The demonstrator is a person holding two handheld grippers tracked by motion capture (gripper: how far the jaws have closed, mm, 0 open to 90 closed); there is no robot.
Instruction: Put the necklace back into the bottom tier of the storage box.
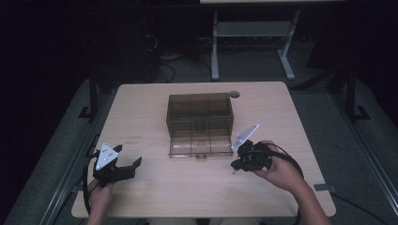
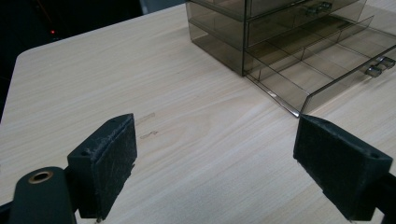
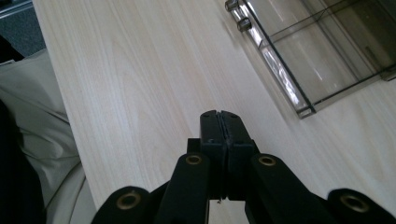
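bottom drawer (image 1: pixel 201 144) of smoky drawer box (image 1: pixel 199 112) pulled out; left gripper (image 1: pixel 123 166) spread beside it, right gripper (image 1: pixel 236 164) pressed together, likely staged for access.

wooden table (image 1: pixel 155 108), smoky drawer organizer (image 1: pixel 199 112)

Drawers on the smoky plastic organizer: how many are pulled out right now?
1. The bottom drawer is slid out toward the person, empty, between both grippers. The upper drawer sits closed in the organizer. Any further drawers can't be made out.
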